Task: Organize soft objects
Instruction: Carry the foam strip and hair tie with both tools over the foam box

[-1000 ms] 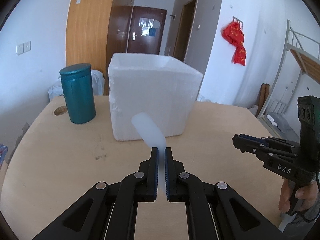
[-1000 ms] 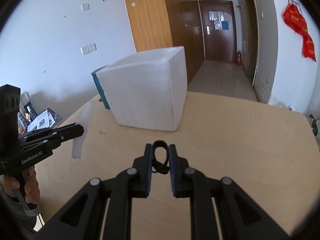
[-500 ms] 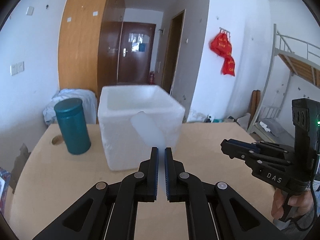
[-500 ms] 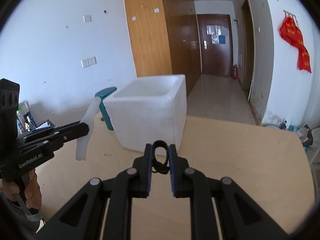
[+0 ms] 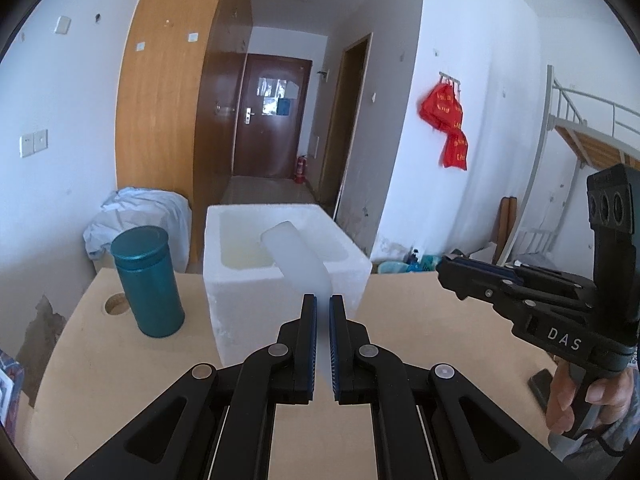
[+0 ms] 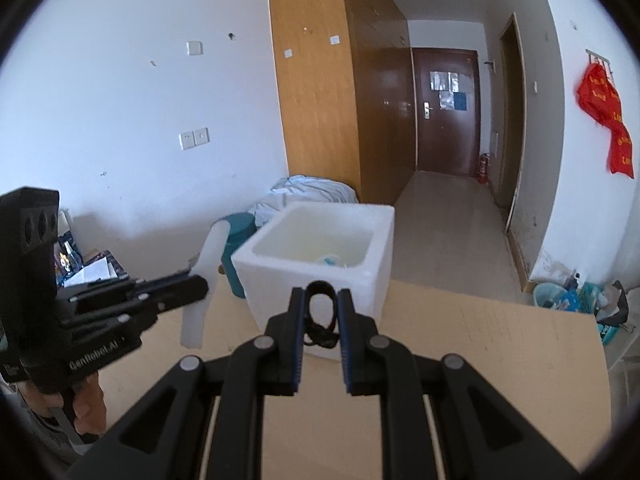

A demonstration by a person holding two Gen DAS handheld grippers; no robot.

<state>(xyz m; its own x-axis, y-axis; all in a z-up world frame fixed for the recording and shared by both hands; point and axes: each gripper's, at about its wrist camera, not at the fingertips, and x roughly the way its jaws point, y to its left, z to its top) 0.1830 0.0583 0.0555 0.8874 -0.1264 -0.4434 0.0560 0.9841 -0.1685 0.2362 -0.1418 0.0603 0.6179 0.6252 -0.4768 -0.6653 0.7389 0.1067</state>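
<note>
My left gripper (image 5: 322, 305) is shut on a white foam strip (image 5: 296, 258) that sticks up and forward in front of the white foam box (image 5: 256, 304). The same strip (image 6: 200, 276) hangs through the left gripper (image 6: 194, 286) at the left of the right wrist view. My right gripper (image 6: 322, 300) is shut on a black loop, like a hair tie (image 6: 322, 312), held just before the box (image 6: 352, 280). The box is open on top, with a small blue-and-white thing (image 6: 330, 260) lying inside. Both grippers hover above the wooden table (image 5: 120, 368).
A teal tin canister (image 5: 147, 282) stands left of the box, beside a round hole (image 5: 116, 305) in the table. A dark flat object (image 5: 542, 386) lies near the table's right edge. Behind are a white bundle (image 5: 140, 216), a corridor and a bunk bed (image 5: 592, 136).
Both grippers have risen with their loads, so the views now look down into the open box. The box and canister have stayed put.
</note>
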